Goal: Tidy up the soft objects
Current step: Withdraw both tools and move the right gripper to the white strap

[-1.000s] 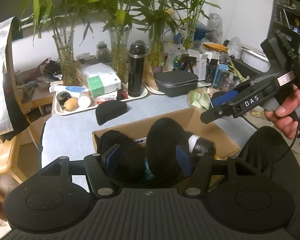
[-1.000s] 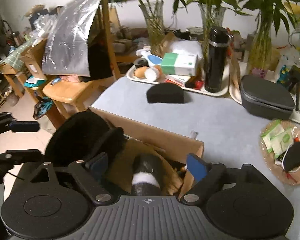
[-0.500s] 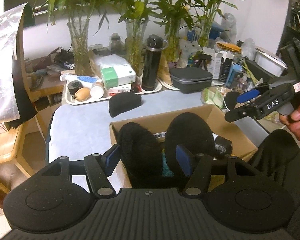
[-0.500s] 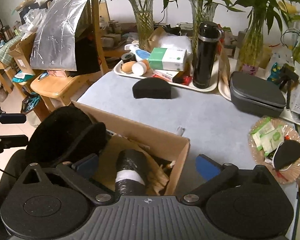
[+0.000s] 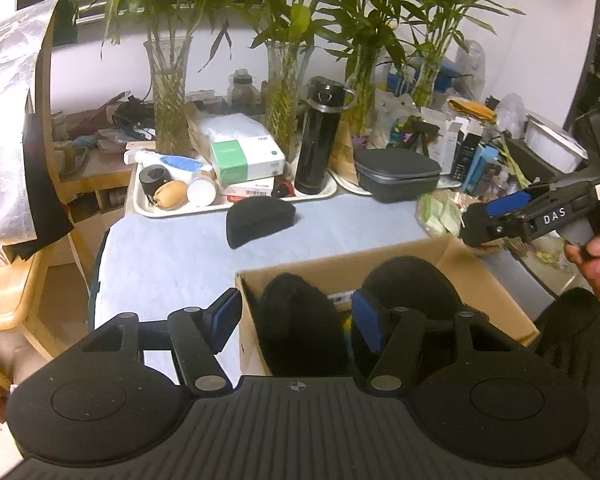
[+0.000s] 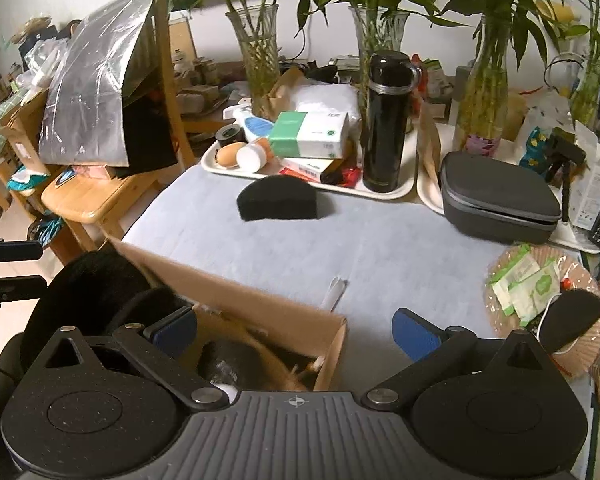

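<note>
left wrist view, both tongs spread and empty, black half-round sponge [image 5: 260,220] flat on table, long axis crosswise

Black claw [image 5: 296,320] (blue pads [image 5: 367,325]), bare skin

The left gripper [image 5: 296,316], which a second ago had its blue pads pressed against a fuzzy black soft pad [image 5: 300,320] inside the open brown cardboard box [image 5: 492,276], now has its jaws spread, the left pad outside the box's left wall, and the black pad stands free in the box. The right gripper [image 6: 296,332] has also widened over that box: its right finger, previously at the box's right corner, now hangs over the pale blue tablecloth [image 6: 260,248] beside the box.
</note>
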### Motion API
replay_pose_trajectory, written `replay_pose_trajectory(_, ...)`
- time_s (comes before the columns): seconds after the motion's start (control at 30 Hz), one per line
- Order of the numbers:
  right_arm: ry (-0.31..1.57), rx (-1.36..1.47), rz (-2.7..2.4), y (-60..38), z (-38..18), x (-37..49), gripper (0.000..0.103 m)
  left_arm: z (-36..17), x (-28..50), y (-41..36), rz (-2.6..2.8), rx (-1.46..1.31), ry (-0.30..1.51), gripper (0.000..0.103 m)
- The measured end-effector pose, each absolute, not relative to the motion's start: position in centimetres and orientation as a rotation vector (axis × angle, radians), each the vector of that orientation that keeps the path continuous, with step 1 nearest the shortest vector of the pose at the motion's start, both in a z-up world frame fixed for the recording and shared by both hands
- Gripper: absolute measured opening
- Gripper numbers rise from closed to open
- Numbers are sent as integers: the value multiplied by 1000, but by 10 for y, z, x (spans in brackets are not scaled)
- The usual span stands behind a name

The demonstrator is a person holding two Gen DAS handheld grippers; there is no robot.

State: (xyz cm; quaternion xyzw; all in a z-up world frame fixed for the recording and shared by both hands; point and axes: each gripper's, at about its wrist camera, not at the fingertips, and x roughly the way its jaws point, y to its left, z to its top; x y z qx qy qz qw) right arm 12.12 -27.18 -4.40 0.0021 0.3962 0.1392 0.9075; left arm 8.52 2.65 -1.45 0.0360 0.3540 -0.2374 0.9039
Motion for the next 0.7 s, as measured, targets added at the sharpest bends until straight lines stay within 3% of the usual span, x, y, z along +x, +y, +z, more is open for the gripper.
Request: replay_pose_trajectory(0.7,962,96,289,-300,-71,202,103,-19,140,18,-486,101,720,60)
